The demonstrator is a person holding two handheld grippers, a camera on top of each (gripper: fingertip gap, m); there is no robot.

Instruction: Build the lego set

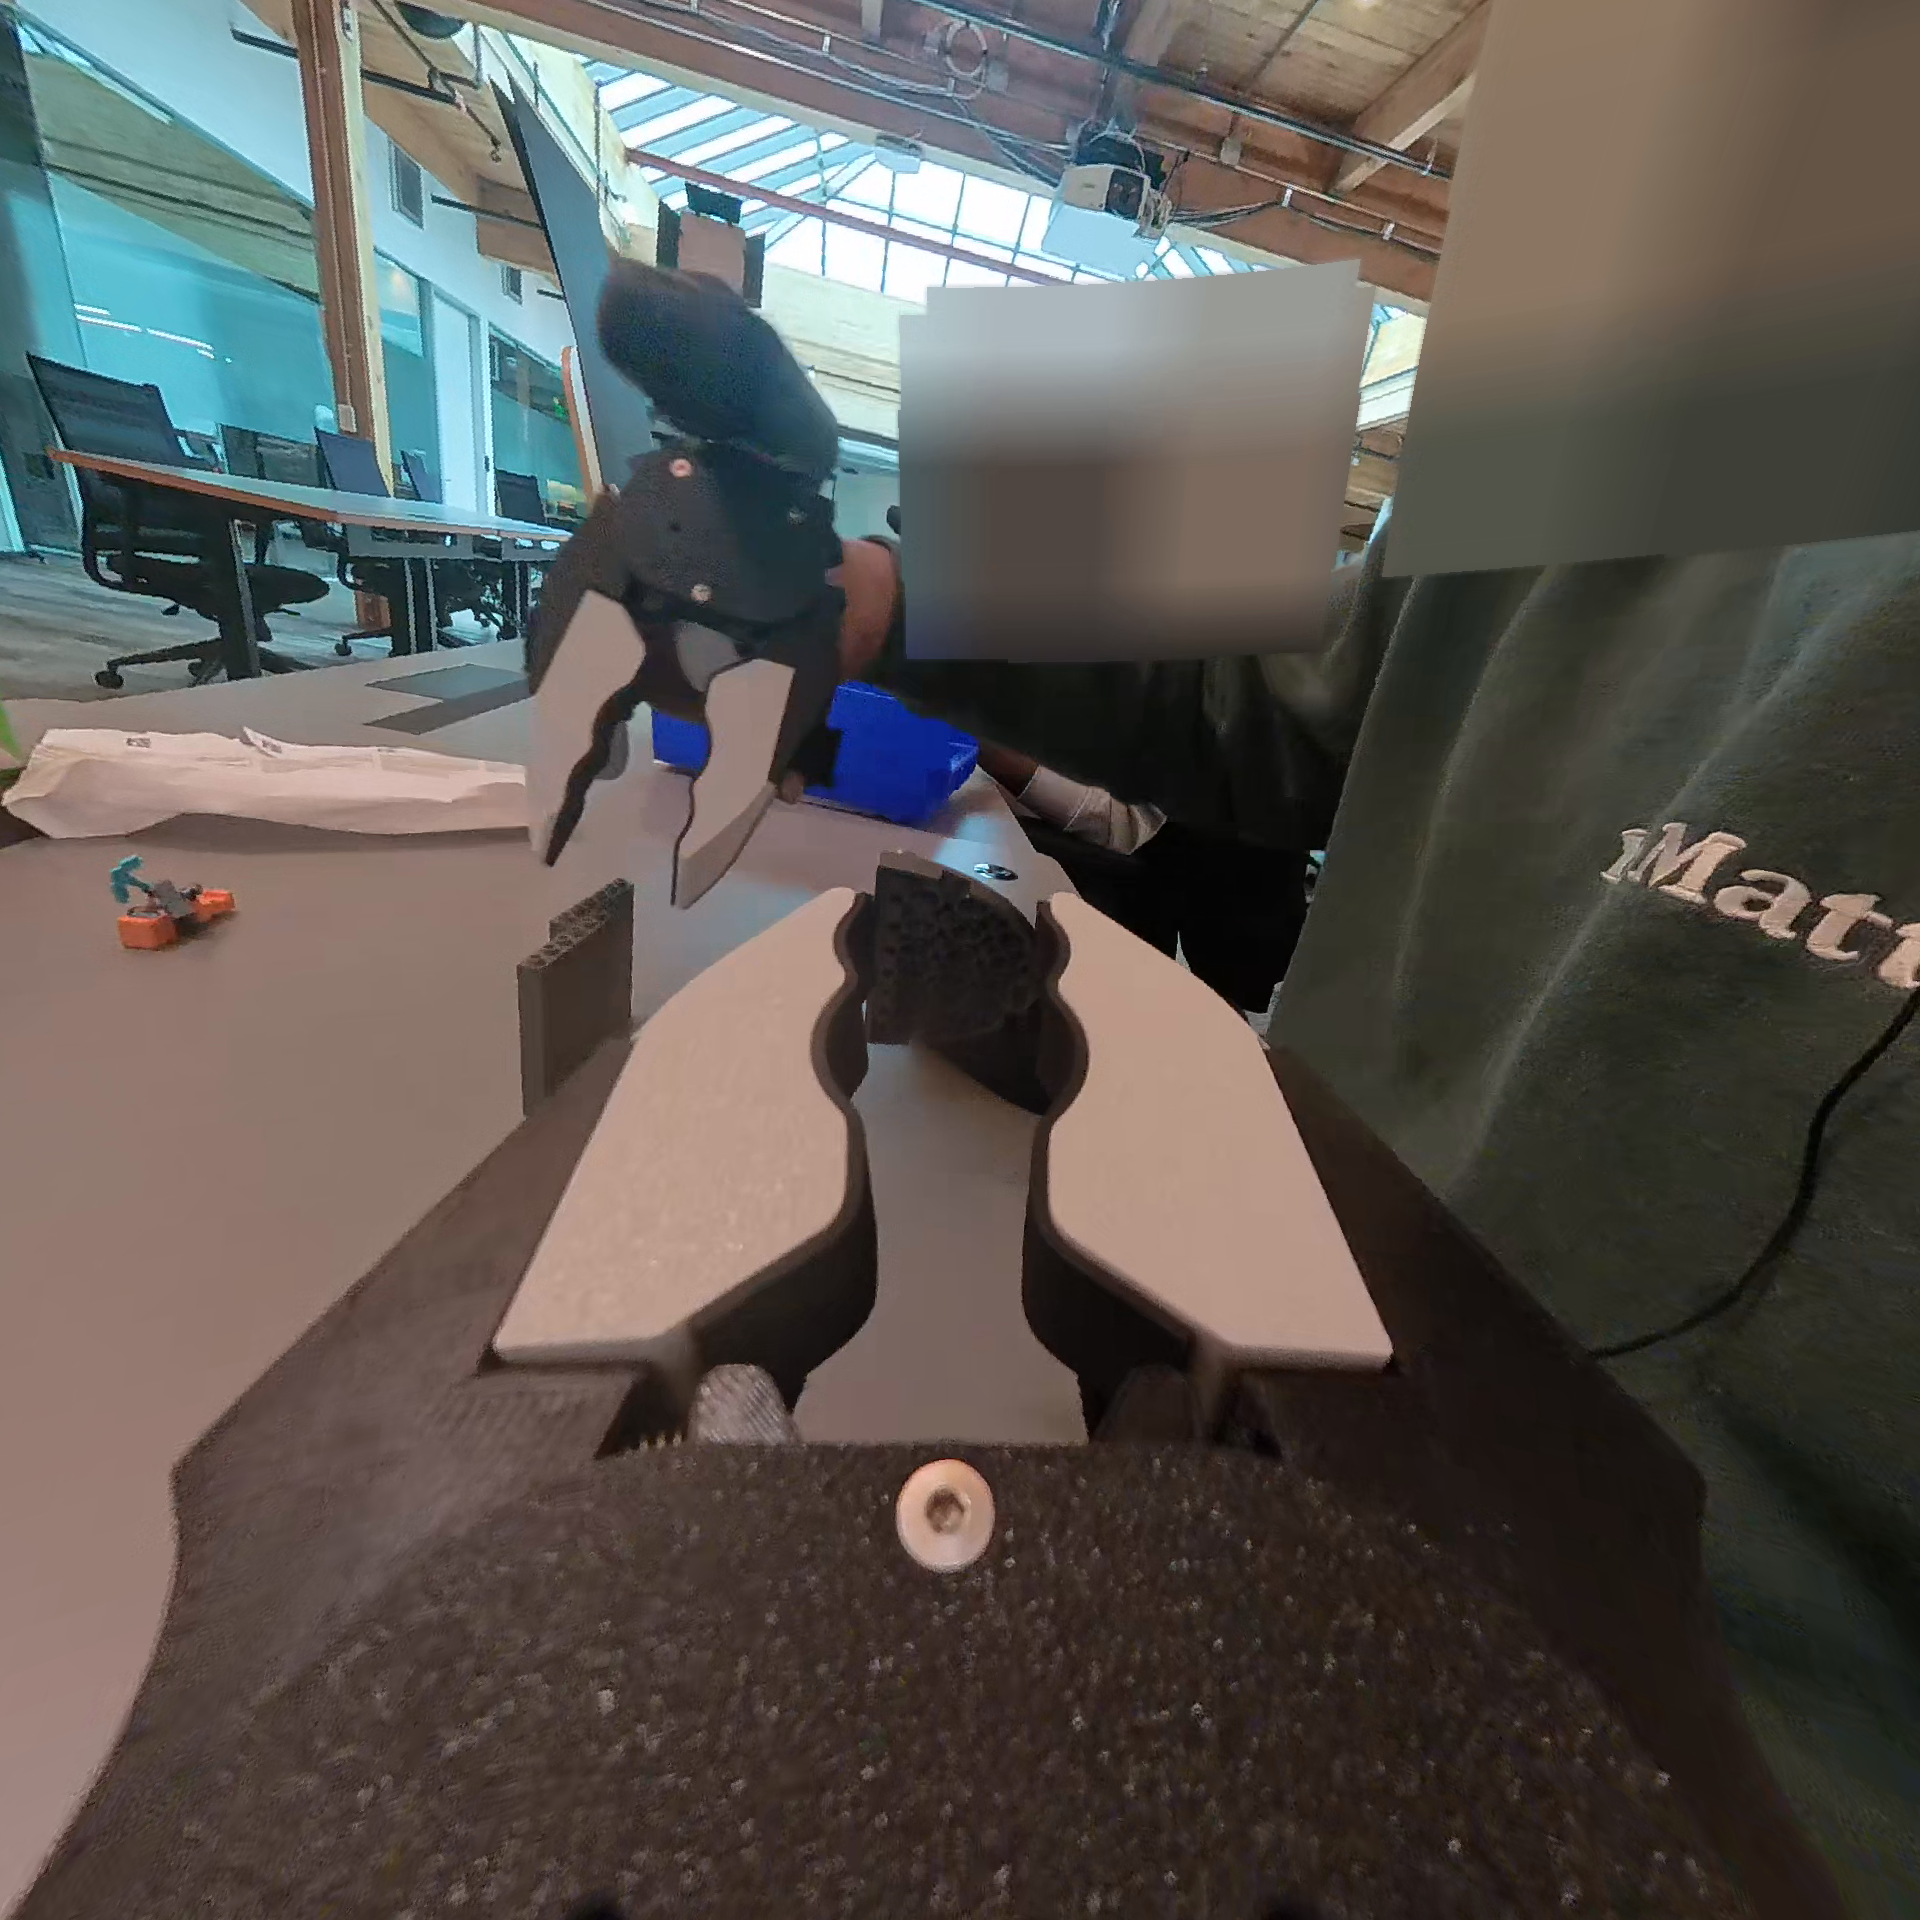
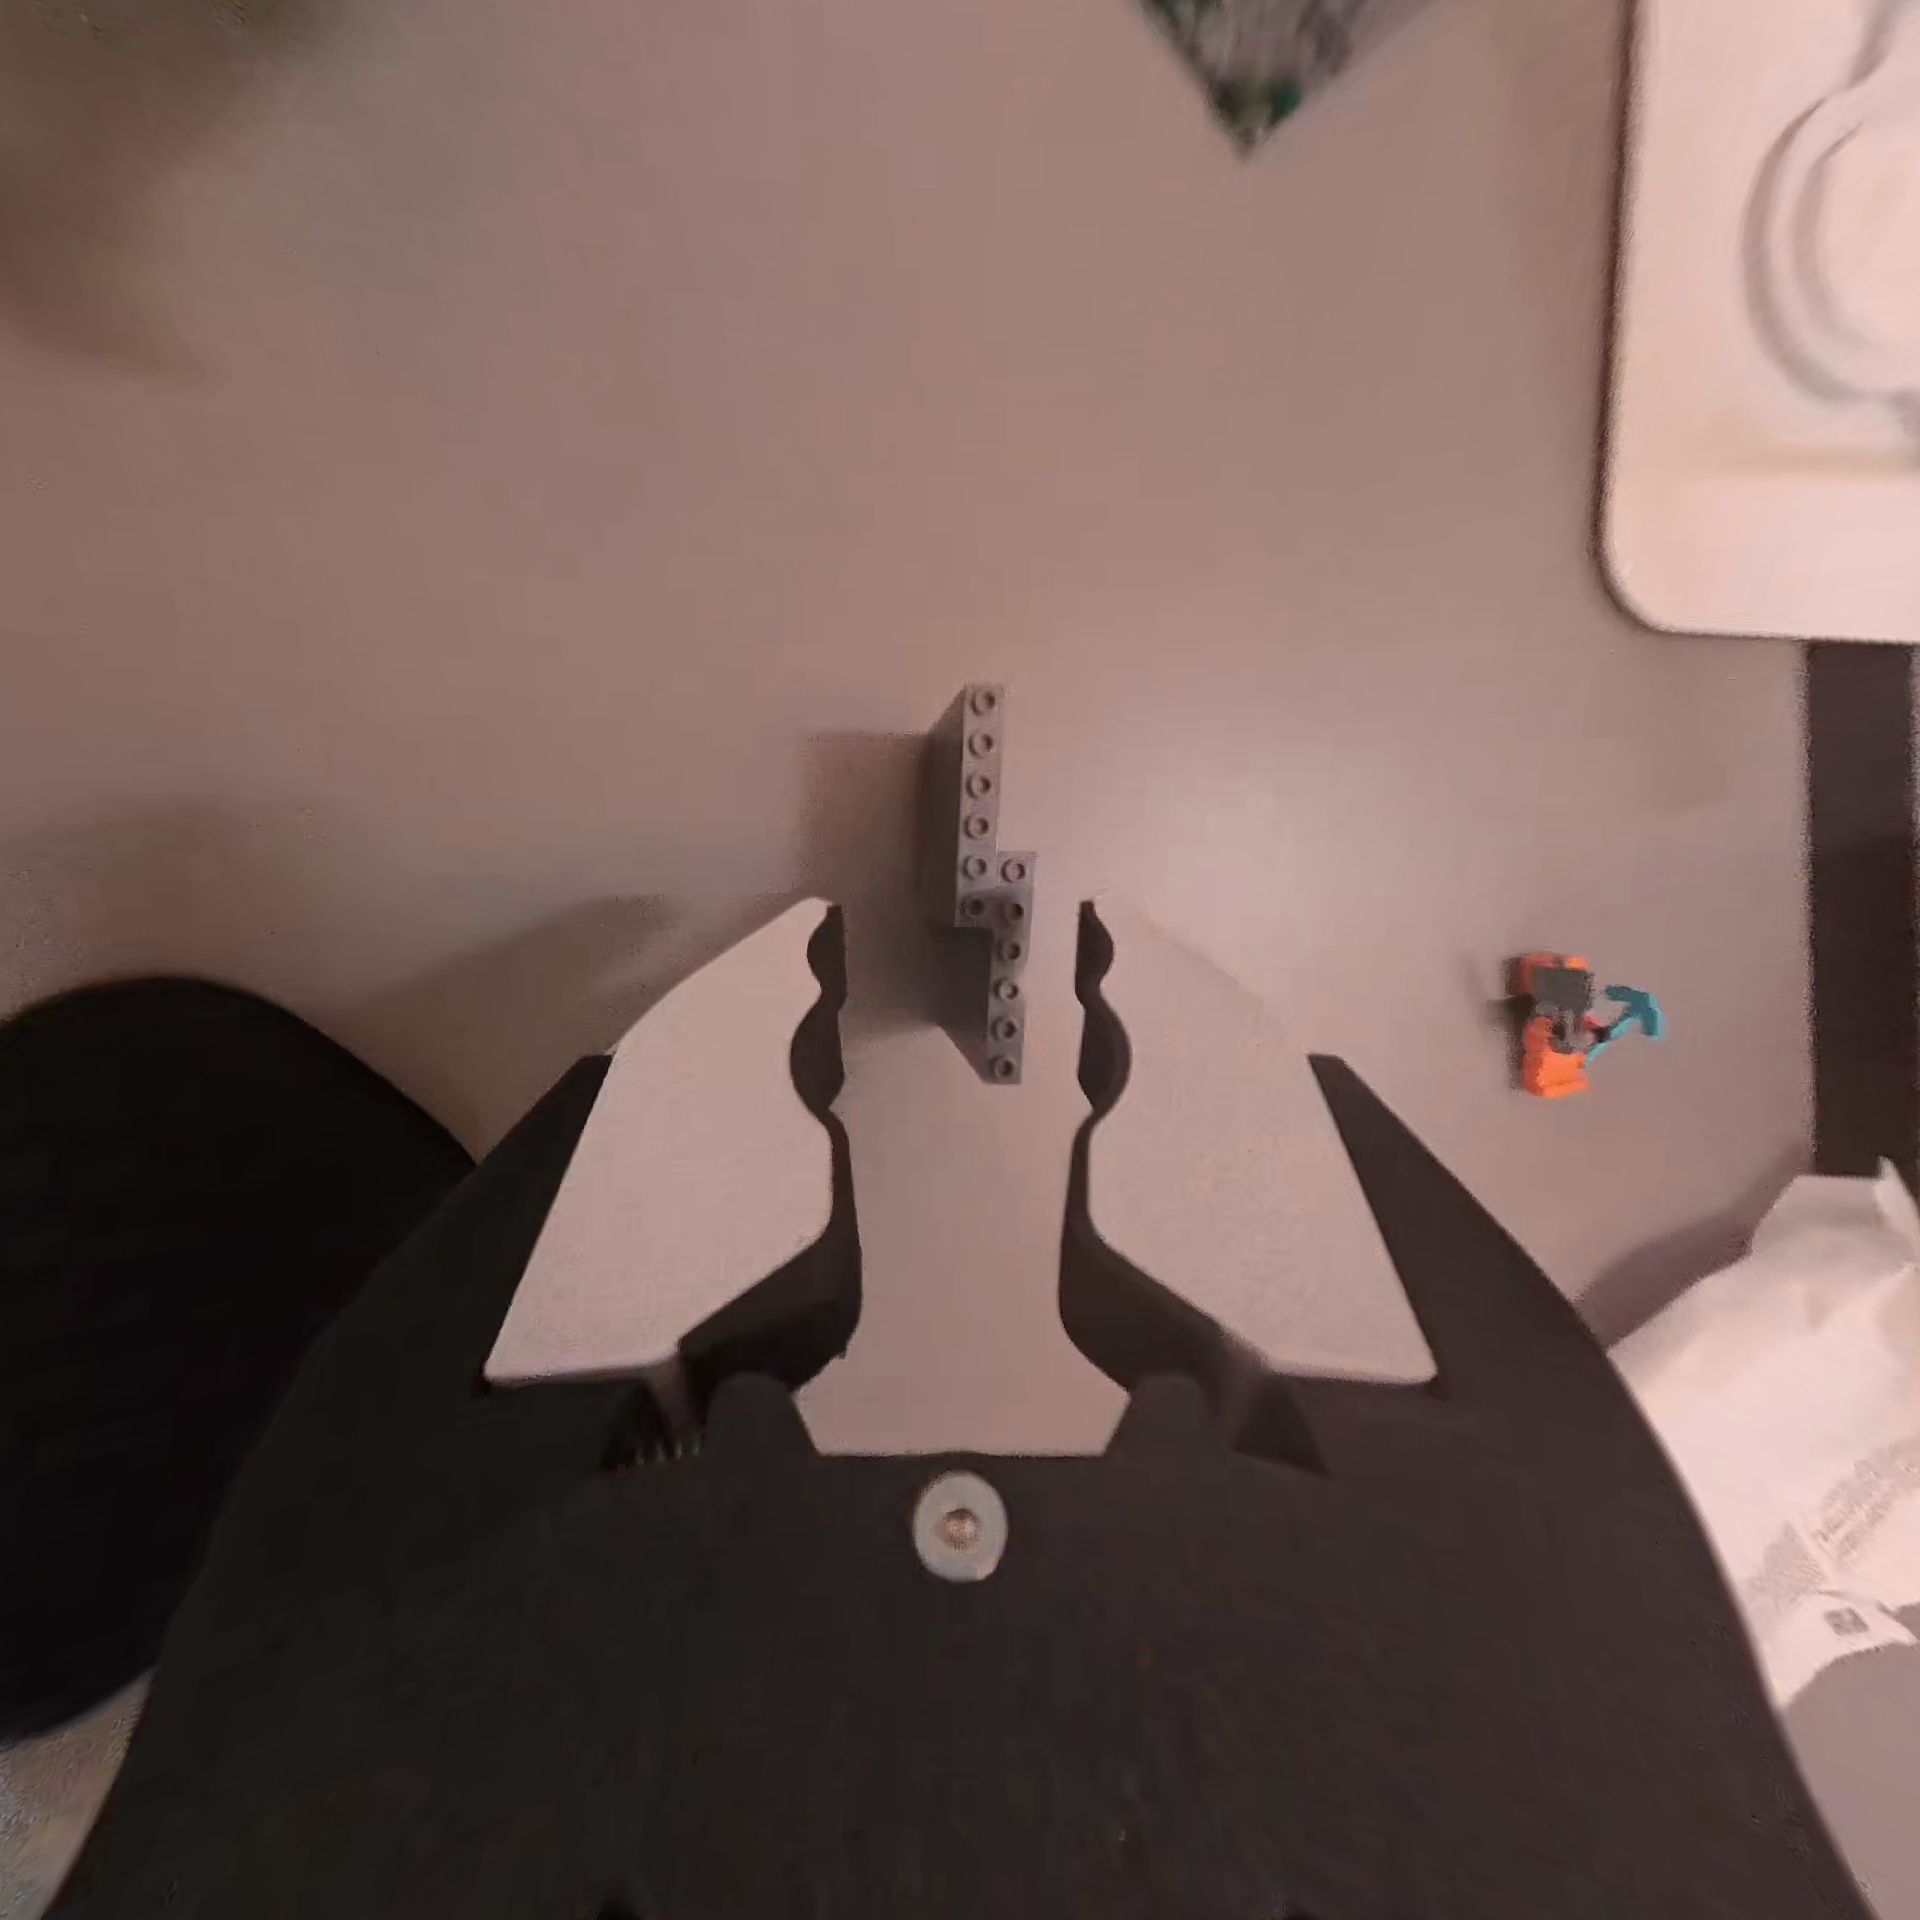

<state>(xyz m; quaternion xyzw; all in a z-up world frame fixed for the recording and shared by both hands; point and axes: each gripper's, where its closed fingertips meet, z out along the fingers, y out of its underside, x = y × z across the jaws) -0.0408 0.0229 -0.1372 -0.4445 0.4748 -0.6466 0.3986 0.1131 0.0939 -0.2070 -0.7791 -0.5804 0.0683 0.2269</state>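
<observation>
The right gripper [image 2: 958, 914] hangs above the grey counter [image 2: 520, 520], fingers parted and empty, straddling the near end of an upright grey lego wall [image 2: 987, 883] without touching. The left gripper [image 1: 951, 920] is open around a dark perforated piece [image 1: 940, 961]; whether it grips is unclear. An orange minifigure [image 2: 1558, 1023] lies well apart, with bare counter between.

**My tongs and what I wear**

My left tongs [image 1: 951, 925] have a speckled black body, pale grey wavy-edged fingers [image 1: 717, 1132] and a silver screw [image 1: 943, 1512] at lower centre. My right tongs [image 2: 956, 914] match, with their own screw [image 2: 958, 1527]. My dark green sweatshirt [image 1: 1621, 935], at the frame's right, bears pale lettering, and a thin black cable [image 1: 1808, 1174] crosses it.
</observation>
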